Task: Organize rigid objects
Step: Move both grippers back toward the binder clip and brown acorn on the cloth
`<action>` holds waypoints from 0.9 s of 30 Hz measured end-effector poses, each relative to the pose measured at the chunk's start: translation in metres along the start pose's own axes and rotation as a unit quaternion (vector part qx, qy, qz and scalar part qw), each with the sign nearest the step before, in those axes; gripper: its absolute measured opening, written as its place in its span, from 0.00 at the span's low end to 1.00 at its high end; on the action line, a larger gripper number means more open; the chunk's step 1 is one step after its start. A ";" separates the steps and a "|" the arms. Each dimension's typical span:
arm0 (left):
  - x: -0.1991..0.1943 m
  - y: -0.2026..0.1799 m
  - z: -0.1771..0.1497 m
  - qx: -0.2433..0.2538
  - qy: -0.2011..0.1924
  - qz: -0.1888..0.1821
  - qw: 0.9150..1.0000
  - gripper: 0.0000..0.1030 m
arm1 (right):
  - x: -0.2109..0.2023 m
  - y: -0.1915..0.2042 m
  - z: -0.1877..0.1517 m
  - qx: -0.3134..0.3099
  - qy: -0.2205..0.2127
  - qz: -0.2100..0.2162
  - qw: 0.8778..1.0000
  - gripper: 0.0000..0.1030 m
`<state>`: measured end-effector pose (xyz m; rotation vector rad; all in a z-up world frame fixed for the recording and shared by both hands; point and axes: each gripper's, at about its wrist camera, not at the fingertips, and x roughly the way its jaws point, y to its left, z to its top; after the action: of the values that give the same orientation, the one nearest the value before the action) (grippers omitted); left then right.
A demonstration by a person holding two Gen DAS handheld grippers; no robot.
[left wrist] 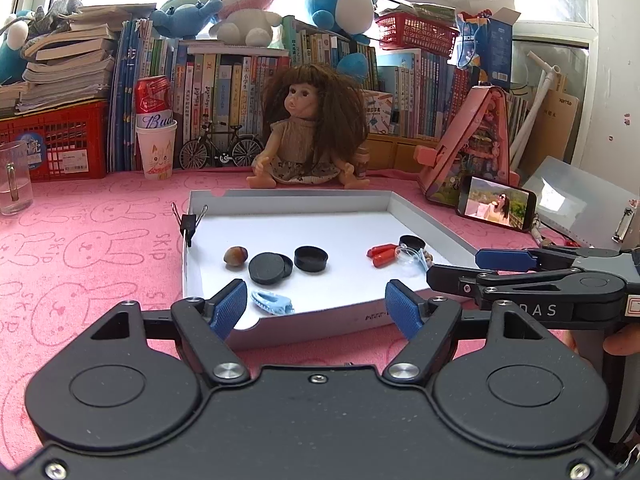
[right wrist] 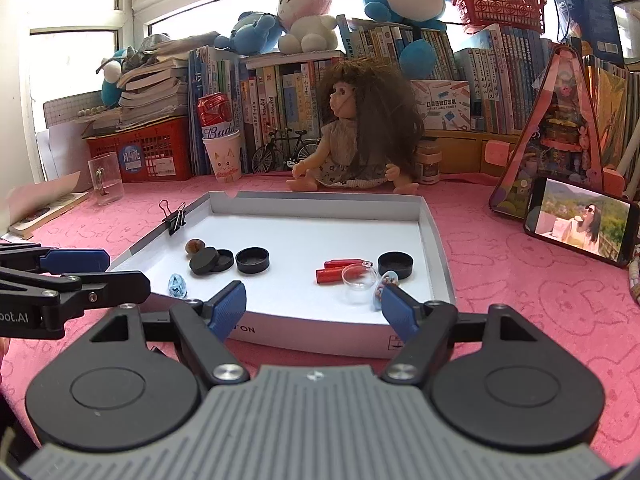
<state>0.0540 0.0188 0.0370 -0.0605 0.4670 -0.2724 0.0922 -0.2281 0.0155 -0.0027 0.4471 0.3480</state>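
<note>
A white shallow box (left wrist: 424,220) (right wrist: 438,248) lies on the pink cloth. In it lie a brown nut (left wrist: 235,257) (right wrist: 195,246), black round lids (left wrist: 268,267) (right wrist: 210,260), a black cap (left wrist: 311,258) (right wrist: 252,261), a light blue clip (left wrist: 272,303) (right wrist: 177,285), red pieces (left wrist: 382,254) (right wrist: 334,272), a clear dome (right wrist: 359,282) and another black cap (left wrist: 412,242) (right wrist: 395,265). My left gripper (left wrist: 316,308) (right wrist: 76,276) is open and empty at the box's near edge. My right gripper (right wrist: 314,310) (left wrist: 456,266) is open and empty at the near right.
A binder clip (left wrist: 188,220) (right wrist: 173,216) grips the box's left wall. A doll (left wrist: 312,132) (right wrist: 360,128) sits behind the box. A phone (left wrist: 496,202) (right wrist: 580,224), a glass mug (left wrist: 14,178) (right wrist: 105,178), a can in a paper cup (left wrist: 156,128), books and plush toys stand around.
</note>
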 end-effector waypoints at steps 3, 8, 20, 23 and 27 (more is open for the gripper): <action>-0.003 -0.001 -0.004 0.002 0.002 -0.004 1.000 0.72 | -0.001 0.001 -0.002 0.000 0.001 0.002 1.000 0.81; -0.006 -0.003 -0.010 0.002 0.009 -0.008 1.000 0.72 | -0.003 0.000 -0.006 0.005 0.004 0.004 1.000 0.82; -0.014 -0.006 -0.023 0.010 0.025 -0.024 0.999 0.67 | -0.008 -0.001 -0.017 0.004 0.016 0.005 1.000 0.82; -0.015 -0.006 -0.026 0.014 0.029 -0.026 0.999 0.63 | -0.008 0.001 -0.020 0.000 0.020 0.007 1.000 0.82; -0.016 -0.008 -0.032 0.016 0.038 -0.033 0.999 0.57 | -0.009 0.004 -0.023 -0.003 0.023 0.014 1.000 0.82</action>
<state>0.0239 0.0160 0.0166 -0.0348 0.5365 -0.3486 0.0738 -0.2291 -0.0008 -0.0095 0.4923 0.3766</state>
